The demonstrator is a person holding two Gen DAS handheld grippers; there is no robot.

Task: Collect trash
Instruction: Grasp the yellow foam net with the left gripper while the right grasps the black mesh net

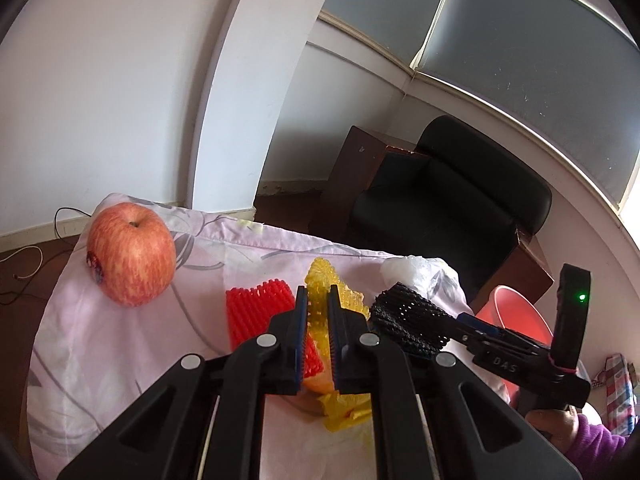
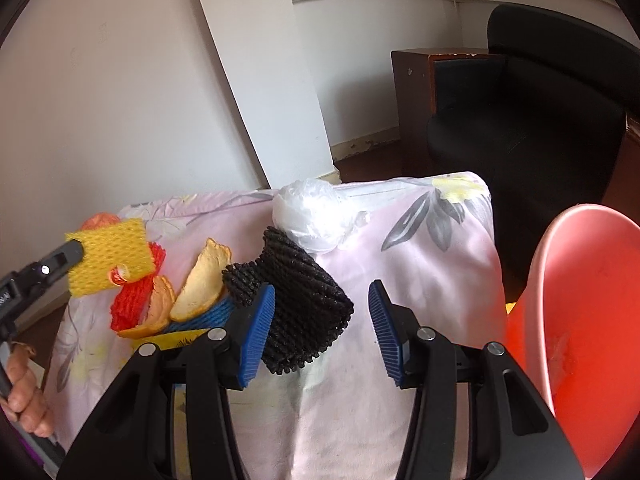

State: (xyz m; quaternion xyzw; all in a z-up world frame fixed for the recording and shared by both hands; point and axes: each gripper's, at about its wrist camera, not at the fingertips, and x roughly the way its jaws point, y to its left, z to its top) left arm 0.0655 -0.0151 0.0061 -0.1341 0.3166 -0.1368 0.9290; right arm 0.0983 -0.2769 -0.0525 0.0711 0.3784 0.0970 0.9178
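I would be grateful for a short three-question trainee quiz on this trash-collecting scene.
1. True or false: the left gripper is shut on the yellow foam net.
2. Which net lies between the right gripper's open jaws: A red, B black, C blue?
3. What whole fruit sits on the floral cloth?

Key
1. True; its pads pinch the net.
2. B, the black foam net, touching one pad only.
3. An apple.

Soft daylight enters from the window at two o'clock; shadows stay faint. Fisheye curvature bends edges, dark vignette fills corners. Near gripper bodies appear slightly soft.
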